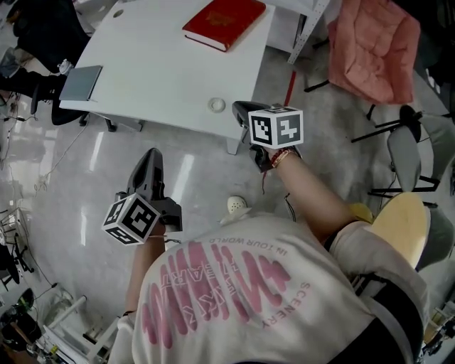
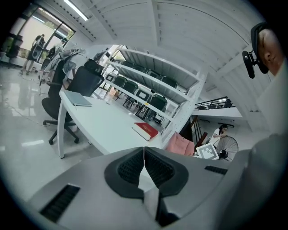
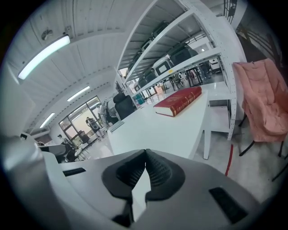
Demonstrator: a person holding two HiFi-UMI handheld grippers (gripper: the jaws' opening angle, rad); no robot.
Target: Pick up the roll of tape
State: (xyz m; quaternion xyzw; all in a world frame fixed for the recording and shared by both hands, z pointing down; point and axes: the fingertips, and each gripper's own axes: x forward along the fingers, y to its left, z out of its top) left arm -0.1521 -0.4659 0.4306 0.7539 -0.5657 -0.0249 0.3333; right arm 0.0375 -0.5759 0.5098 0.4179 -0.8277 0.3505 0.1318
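Shirt (image 1: 234, 284), white with pink print, fills the bottom of the head view. Left gripper (image 1: 151, 162) is held over the grey floor (image 1: 199, 178), jaws pressed together, nothing between them. Right gripper (image 1: 240, 111) sits at the near corner of the white table (image 1: 163, 71), jaws likewise closed and empty. A small pale ring on the table, probably the roll of tape (image 1: 217, 105), lies just beside that gripper's tip, apparently not touching. Red book (image 1: 224, 21) lies at the far edge, grey notebook (image 1: 80, 83) at the left corner.
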